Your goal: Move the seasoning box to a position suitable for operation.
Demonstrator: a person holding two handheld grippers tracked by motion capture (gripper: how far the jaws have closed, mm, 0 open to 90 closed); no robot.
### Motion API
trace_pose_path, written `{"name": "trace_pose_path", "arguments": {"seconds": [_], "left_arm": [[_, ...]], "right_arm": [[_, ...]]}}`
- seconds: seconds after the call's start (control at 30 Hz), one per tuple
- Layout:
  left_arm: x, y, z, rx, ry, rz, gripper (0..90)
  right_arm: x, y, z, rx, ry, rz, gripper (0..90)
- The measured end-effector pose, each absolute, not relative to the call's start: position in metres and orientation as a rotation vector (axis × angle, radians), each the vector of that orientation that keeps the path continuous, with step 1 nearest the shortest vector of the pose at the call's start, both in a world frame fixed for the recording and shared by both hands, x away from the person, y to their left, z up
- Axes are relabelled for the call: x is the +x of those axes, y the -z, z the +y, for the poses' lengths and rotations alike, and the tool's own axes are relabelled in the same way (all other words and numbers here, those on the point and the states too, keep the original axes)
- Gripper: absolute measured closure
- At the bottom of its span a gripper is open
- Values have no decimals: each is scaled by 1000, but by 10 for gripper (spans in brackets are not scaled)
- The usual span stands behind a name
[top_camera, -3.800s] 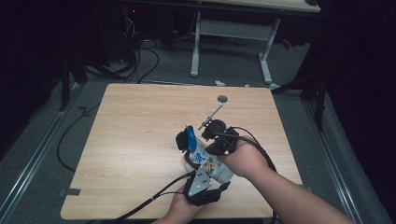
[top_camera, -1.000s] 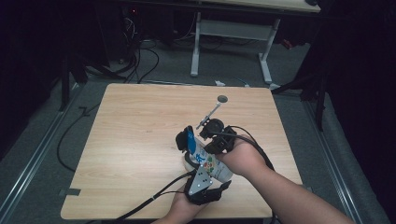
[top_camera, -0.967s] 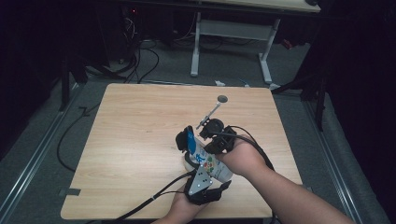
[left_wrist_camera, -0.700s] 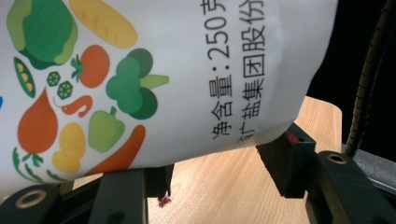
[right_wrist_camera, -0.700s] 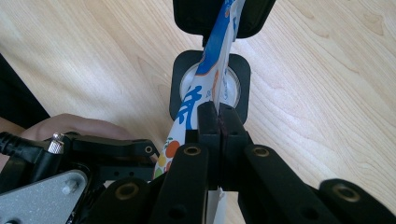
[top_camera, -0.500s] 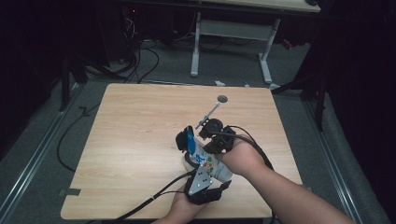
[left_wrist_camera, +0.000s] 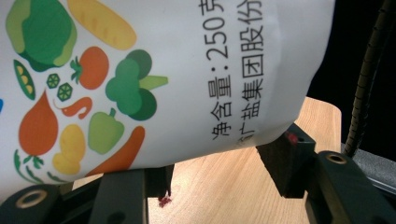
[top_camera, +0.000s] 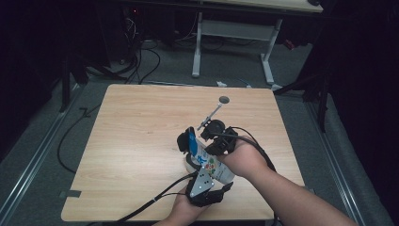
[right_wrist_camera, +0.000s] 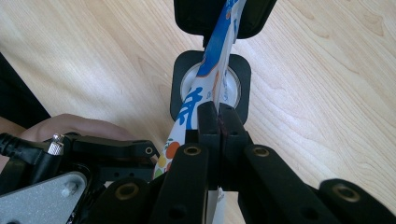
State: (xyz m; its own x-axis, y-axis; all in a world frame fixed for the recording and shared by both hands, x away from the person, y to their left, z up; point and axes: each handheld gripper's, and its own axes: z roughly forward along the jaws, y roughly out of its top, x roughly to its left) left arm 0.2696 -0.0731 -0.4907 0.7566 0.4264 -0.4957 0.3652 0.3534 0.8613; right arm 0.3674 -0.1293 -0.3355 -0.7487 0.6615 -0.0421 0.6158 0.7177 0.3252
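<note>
A white pouch [top_camera: 212, 165] printed with vegetables and a blue top is held over the near middle of the table. In the left gripper view the pouch [left_wrist_camera: 163, 70] sits between the two black pads of my left gripper [left_wrist_camera: 222, 163], which press on its lower body. My left gripper [top_camera: 197, 165] comes in from the table's near edge. My right gripper [right_wrist_camera: 218, 119] is shut on the pouch's thin upper edge [right_wrist_camera: 212, 51]. In the high view my right gripper [top_camera: 207, 141] reaches in from the right, just beyond the left one.
Under the pouch's top edge, a black square piece with a round silver middle [right_wrist_camera: 187, 86] lies on the wooden table [top_camera: 141, 122]. A thin metal rod [top_camera: 212, 114] points toward a small grey disc [top_camera: 224, 100]. Cables trail off the near edge.
</note>
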Motion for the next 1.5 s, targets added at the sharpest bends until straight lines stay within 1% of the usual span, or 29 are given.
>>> {"name": "trace_pose_path", "arguments": {"seconds": [1.5], "left_arm": [[270, 489, -73, 1238, -45, 767, 493]], "right_arm": [[369, 336, -128, 1035, -450, 2768, 900]]}}
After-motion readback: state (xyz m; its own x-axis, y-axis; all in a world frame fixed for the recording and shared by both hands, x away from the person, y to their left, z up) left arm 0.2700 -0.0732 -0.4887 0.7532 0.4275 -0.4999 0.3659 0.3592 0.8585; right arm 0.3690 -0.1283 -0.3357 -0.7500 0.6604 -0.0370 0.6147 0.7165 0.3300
